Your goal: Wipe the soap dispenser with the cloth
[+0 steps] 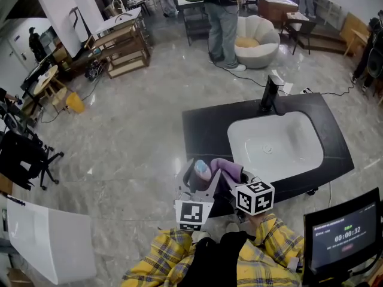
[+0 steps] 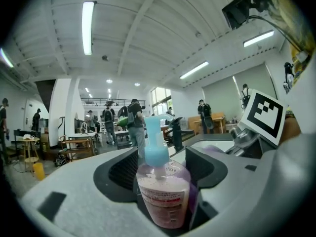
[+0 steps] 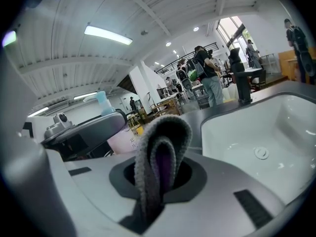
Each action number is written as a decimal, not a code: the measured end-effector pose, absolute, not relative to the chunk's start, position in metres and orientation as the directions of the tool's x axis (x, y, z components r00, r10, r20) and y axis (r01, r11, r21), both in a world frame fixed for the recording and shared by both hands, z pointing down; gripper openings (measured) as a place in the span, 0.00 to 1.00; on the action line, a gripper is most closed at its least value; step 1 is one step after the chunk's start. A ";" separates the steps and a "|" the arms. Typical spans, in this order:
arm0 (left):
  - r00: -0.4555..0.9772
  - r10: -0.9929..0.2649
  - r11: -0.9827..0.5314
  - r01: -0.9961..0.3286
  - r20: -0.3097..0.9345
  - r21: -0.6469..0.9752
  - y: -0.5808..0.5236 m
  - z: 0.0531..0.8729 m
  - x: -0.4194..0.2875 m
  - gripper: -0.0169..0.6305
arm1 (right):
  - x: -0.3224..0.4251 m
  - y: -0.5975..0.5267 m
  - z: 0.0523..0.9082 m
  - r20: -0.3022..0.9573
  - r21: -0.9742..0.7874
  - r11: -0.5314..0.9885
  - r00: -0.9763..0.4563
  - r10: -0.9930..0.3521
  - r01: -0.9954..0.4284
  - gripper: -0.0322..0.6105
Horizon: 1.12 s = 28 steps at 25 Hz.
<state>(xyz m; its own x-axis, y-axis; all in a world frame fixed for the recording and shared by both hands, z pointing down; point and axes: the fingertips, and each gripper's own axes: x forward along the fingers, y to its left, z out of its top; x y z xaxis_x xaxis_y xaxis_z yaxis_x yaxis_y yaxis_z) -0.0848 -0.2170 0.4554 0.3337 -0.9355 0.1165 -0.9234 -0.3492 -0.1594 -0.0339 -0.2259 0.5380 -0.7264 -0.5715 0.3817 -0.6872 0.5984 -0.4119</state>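
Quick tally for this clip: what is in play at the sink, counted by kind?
grippers: 2 (left gripper, right gripper)
soap dispenser: 1, clamped in the left gripper
cloth: 1, clamped in the right gripper
faucet: 1
sink basin: 1
Total: 6

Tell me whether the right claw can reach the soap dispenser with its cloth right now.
Probably yes. The right claw grips the cloth right beside the soap dispenser held in the left claw, with nothing between them.
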 end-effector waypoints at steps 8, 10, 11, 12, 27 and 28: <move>0.551 -0.834 -0.551 -0.826 0.034 -0.116 -0.210 0.453 -0.078 0.47 | -0.025 -0.226 0.537 0.379 -0.408 0.584 -0.712 -0.591 -0.702 0.12; 0.607 -0.794 -0.607 -0.789 0.033 -0.096 -0.209 0.452 -0.077 0.47 | -0.022 -0.226 0.536 0.377 -0.408 0.579 -0.708 -0.597 -0.706 0.12; 0.635 -0.772 -0.635 -0.767 0.036 -0.094 -0.209 0.451 -0.077 0.47 | -0.021 -0.226 0.534 0.376 -0.409 0.575 -0.705 -0.601 -0.708 0.12; 0.661 -0.750 -0.661 -0.745 0.039 -0.094 -0.209 0.451 -0.077 0.47 | -0.020 -0.226 0.533 0.375 -0.409 0.572 -0.703 -0.604 -0.711 0.12; 0.765 -0.643 -0.766 -0.642 0.042 -0.024 -0.208 0.449 -0.087 0.48 | -0.006 -0.221 0.527 0.376 -0.406 0.525 -0.660 -0.650 -0.748 0.12; 0.748 -0.663 -0.748 -0.664 0.032 -0.003 -0.209 0.447 -0.090 0.48 | -0.006 -0.221 0.526 0.376 -0.405 0.523 -0.659 -0.652 -0.749 0.12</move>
